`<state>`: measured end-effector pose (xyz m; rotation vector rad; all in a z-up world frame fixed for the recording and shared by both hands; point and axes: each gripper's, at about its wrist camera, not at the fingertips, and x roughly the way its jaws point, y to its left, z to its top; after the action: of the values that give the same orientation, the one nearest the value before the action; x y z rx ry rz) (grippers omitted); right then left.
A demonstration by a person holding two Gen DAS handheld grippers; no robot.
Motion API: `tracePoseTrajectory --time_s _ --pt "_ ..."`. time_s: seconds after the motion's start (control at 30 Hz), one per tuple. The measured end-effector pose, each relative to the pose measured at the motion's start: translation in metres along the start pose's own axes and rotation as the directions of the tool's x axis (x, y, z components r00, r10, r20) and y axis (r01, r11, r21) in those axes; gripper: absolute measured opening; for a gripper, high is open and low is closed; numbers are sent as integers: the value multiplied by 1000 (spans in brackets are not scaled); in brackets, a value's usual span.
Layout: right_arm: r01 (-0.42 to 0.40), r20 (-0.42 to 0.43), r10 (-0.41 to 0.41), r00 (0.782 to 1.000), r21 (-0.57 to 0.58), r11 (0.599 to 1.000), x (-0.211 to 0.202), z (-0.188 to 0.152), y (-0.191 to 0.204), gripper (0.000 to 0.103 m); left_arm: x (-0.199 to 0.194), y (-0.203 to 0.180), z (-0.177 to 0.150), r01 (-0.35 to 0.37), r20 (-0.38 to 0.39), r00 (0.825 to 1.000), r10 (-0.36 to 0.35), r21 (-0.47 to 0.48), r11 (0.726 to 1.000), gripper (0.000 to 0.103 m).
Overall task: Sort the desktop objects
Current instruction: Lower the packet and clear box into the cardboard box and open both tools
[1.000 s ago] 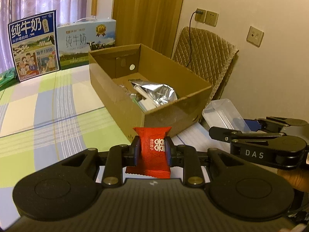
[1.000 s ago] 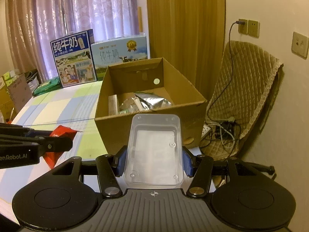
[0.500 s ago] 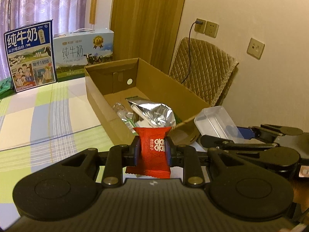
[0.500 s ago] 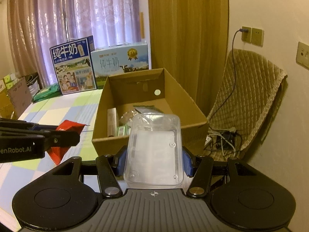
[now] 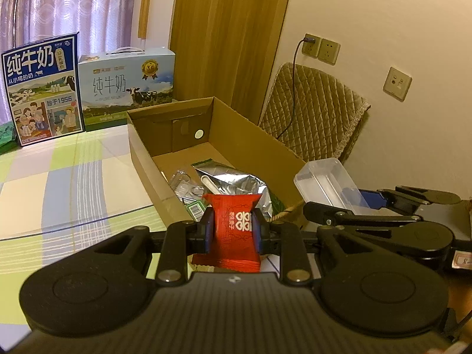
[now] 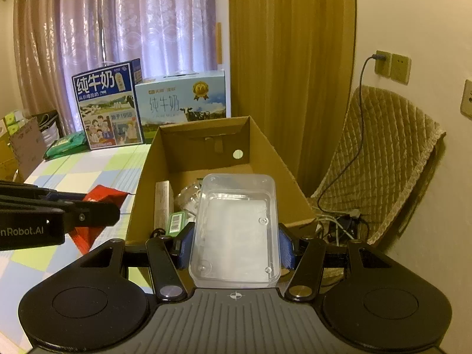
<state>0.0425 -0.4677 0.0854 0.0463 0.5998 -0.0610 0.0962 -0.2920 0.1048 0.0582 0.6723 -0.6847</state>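
Sachet (image 5: 233, 230) clamped between left jaws.

Domestic room in a home. Indicators: lace curtains (image 6: 132, 23), checked tablecloth (image 5: 59, 183), retail milk cartons (image 6: 107, 104), quilted chair cover (image 5: 312, 112), wall sockets (image 5: 321, 48).

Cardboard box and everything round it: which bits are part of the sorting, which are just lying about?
In the job: cardboard box; red packet in left gripper; clear plastic tub in right gripper.

Lying about: two milk cartons, quilted chair cover, wall sockets, green packet.
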Motion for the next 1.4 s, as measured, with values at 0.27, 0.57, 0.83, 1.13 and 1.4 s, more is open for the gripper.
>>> tracePoseTrajectory --time_s 0.27,0.57,0.83,1.13,1.4 --pt "-2 0 2 1000 0 1000 3 3 -3 53 9 -2 4 6 -8 1000 -6 -2 1000 21" --pt "-8 8 8 1000 10 1000 14 14 -11 53 19 0 8 2 -16 1000 -2 -18 1000 21" --pt "-10 14 9 1000 15 1000 21 18 -14 53 34 2 18 2 -21 1000 -3 -33 999 21" --pt "-8 15 7 1000 22 1000 25 22 -18 53 48 4 24 8 -37 999 -10 -63 998 21" --pt "-6 20 6 1000 18 1000 28 29 -21 53 58 5 27 9 -48 999 -13 -82 997 21"
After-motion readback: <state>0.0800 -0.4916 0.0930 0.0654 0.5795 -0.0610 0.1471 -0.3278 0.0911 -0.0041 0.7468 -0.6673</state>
